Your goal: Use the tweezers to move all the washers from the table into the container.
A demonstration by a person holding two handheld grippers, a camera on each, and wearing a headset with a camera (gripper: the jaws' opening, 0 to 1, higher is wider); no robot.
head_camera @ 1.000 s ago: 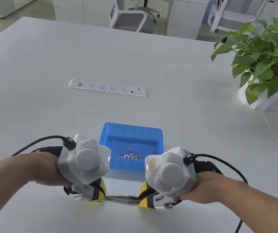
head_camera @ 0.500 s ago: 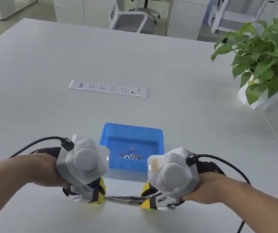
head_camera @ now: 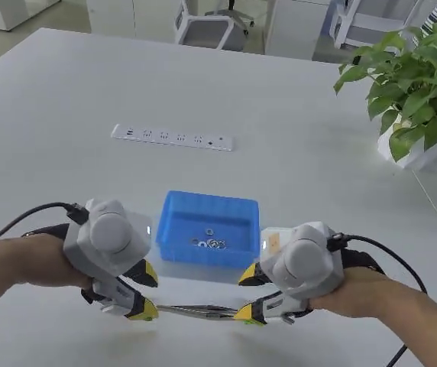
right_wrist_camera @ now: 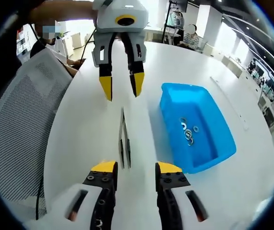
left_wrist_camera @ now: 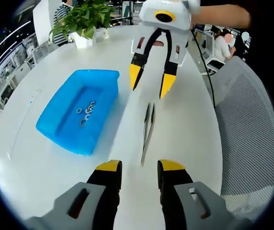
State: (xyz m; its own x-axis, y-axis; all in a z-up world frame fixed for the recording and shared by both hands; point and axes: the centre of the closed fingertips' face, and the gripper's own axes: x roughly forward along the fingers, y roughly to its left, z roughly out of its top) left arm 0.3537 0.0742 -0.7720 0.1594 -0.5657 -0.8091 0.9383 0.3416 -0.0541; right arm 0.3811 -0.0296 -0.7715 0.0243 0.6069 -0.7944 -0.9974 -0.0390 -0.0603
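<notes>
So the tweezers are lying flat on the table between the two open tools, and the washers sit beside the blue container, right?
Not quite: the head view shows the washers inside the blue container, not beside it. The tweezers do lie flat on the table between the open left tool and right tool.

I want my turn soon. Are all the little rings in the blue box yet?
Looks done: washers lie in the blue container, and I spot none on the table. Nothing in hand: the tweezers lie between the open left gripper and right gripper. Nothing seems left.
</notes>
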